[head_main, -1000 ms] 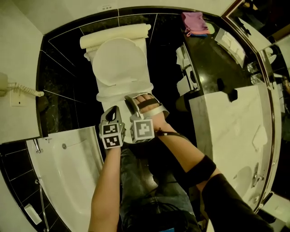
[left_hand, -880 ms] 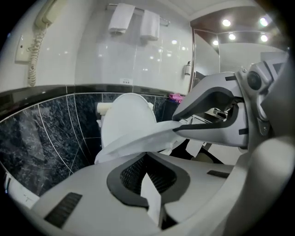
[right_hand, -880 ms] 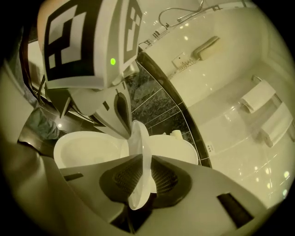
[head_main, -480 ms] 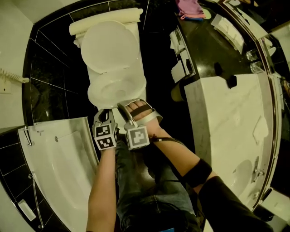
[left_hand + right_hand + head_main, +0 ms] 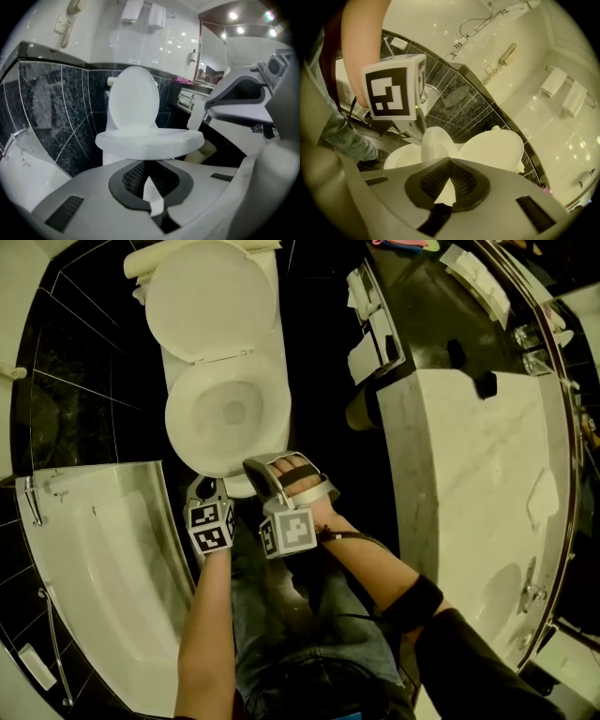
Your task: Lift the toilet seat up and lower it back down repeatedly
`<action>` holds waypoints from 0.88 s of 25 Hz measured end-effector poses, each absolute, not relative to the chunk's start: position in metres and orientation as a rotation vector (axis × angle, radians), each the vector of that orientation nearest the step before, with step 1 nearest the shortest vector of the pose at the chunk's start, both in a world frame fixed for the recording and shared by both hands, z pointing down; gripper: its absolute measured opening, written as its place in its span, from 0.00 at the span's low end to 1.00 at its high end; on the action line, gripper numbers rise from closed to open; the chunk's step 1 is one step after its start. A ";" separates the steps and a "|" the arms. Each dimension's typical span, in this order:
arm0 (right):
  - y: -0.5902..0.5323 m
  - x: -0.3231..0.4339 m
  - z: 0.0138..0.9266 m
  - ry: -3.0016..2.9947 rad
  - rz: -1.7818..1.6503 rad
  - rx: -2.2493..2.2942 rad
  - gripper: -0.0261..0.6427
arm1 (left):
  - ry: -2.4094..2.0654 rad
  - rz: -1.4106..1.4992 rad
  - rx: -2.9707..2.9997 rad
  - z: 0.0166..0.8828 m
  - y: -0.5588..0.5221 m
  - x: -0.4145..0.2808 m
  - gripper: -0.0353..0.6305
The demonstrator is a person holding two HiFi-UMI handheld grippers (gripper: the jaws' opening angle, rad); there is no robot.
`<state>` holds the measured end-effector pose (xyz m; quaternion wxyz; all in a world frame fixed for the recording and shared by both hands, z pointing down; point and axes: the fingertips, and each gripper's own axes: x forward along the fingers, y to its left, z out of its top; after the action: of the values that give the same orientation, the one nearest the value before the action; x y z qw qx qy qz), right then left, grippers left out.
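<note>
Just beyond the left claw lies toilet seat.

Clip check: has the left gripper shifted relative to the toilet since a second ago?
Yes. In the head view the left gripper has drawn back from the raised lid toward the person, now at the front of the toilet seat.

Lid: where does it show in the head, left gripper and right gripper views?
Head view: lid at the top, left of centre, raised.
Left gripper view: centre, upright above the bowl.
Right gripper view: lower middle, right of centre.
Shared landmark: dark tiles behind the lid.
</note>
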<state>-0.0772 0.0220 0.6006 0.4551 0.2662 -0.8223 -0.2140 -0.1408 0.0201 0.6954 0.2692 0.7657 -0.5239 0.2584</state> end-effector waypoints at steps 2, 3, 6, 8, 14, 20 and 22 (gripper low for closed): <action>0.023 -0.063 0.615 -2.041 -0.457 0.718 0.07 | -1.418 0.723 2.073 0.718 0.032 -0.142 0.03; 0.023 -0.055 0.623 -2.041 -0.427 0.746 0.07 | -1.418 0.738 2.080 0.729 0.038 -0.142 0.03; 0.022 -0.034 0.651 -2.027 -0.358 0.819 0.07 | -1.392 0.779 2.082 0.760 0.054 -0.139 0.03; 0.019 -0.024 0.669 -2.016 -0.309 0.865 0.07 | -1.372 0.815 2.073 0.782 0.064 -0.140 0.03; 0.012 -0.008 0.706 -2.003 -0.234 0.934 0.07 | -1.314 0.900 2.041 0.840 0.085 -0.139 0.03; 0.004 0.001 0.733 -1.983 -0.228 0.952 0.07 | -1.259 0.934 1.966 0.881 0.098 -0.131 0.03; 0.003 0.003 0.742 -1.977 -0.220 0.957 0.07 | -1.231 0.964 1.941 0.896 0.105 -0.130 0.03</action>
<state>0.0032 0.0030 0.7420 0.4504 0.3871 -0.7996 -0.0891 -0.1300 0.1054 0.8965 0.3189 0.7380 -0.4681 0.3668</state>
